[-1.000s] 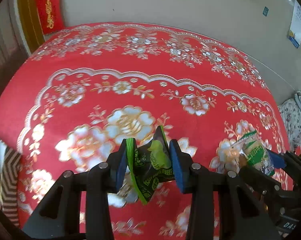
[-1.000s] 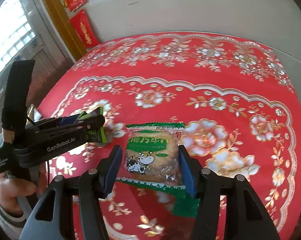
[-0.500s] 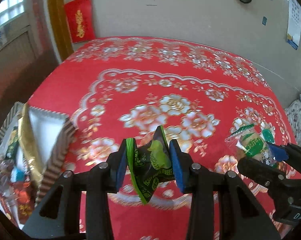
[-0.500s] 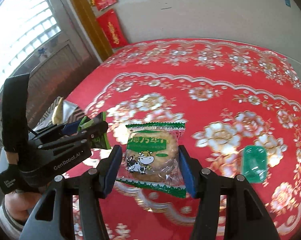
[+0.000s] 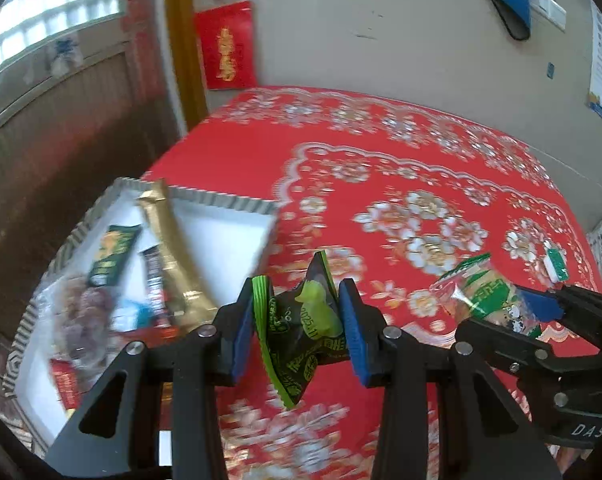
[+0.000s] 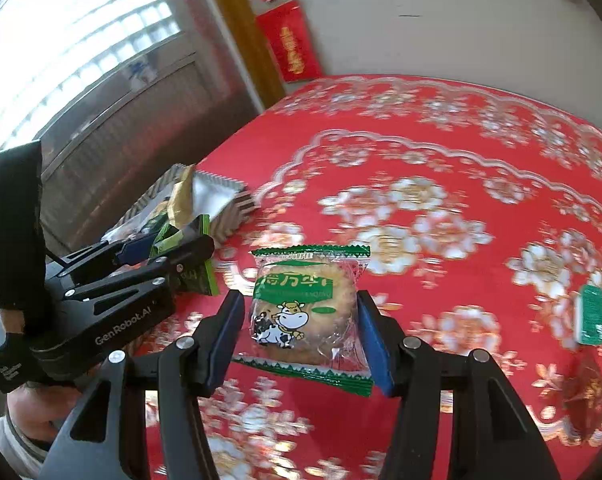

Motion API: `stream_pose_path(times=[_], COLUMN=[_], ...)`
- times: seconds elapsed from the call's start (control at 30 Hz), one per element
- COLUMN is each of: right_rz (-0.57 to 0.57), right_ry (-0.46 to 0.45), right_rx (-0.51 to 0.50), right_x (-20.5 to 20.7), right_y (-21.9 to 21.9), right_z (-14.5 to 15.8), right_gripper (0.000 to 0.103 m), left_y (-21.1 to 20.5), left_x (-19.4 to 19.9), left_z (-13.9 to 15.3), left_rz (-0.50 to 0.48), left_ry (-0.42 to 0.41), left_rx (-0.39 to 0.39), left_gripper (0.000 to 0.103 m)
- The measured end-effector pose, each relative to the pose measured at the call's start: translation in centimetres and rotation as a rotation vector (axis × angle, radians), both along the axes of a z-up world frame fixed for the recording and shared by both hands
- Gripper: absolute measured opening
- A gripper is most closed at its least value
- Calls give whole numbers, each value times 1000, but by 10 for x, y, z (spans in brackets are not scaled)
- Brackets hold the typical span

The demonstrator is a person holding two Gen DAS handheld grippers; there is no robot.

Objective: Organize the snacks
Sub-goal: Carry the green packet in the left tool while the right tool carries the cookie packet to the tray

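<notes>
My left gripper (image 5: 299, 330) is shut on a dark green snack packet (image 5: 301, 328) and holds it above the red tablecloth, just right of a striped white box (image 5: 225, 224) with several snacks in it. My right gripper (image 6: 303, 318) is shut on a wrapped round biscuit with a cow print (image 6: 305, 312). In the left wrist view the right gripper (image 5: 541, 312) and the biscuit (image 5: 481, 292) show at the right. In the right wrist view the left gripper (image 6: 157, 256) and its packet (image 6: 193, 276) show at the left, in front of the box (image 6: 217, 200).
A round table with a red floral cloth (image 5: 381, 168) fills both views. A small green and white packet (image 6: 591, 314) lies on the cloth at the right, also in the left wrist view (image 5: 555, 266). A dark red packet (image 6: 587, 396) lies near it. Wall and window stand behind.
Both grippers have swung left with their snacks. The snack box has come further into view, and the left gripper is now beside it.
</notes>
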State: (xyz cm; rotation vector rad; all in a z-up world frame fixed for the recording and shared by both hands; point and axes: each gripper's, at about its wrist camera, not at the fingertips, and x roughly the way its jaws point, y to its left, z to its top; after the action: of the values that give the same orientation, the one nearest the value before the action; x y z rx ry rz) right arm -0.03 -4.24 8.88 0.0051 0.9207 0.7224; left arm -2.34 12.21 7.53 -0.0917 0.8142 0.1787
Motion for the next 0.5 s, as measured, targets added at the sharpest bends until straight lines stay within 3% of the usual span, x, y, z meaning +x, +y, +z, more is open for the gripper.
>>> stream_pose_path(times=[0.5], right_rz=[187], right_ry=[-9], right_rx=[-11], right_x=[-22], right_y=[108], right_z=[5], right_gripper=[56], left_y=[90], left_x=[-49], left_z=[5], left_rz=[148], left_ry=[-21], left_rx=[-2], left_gripper=[42])
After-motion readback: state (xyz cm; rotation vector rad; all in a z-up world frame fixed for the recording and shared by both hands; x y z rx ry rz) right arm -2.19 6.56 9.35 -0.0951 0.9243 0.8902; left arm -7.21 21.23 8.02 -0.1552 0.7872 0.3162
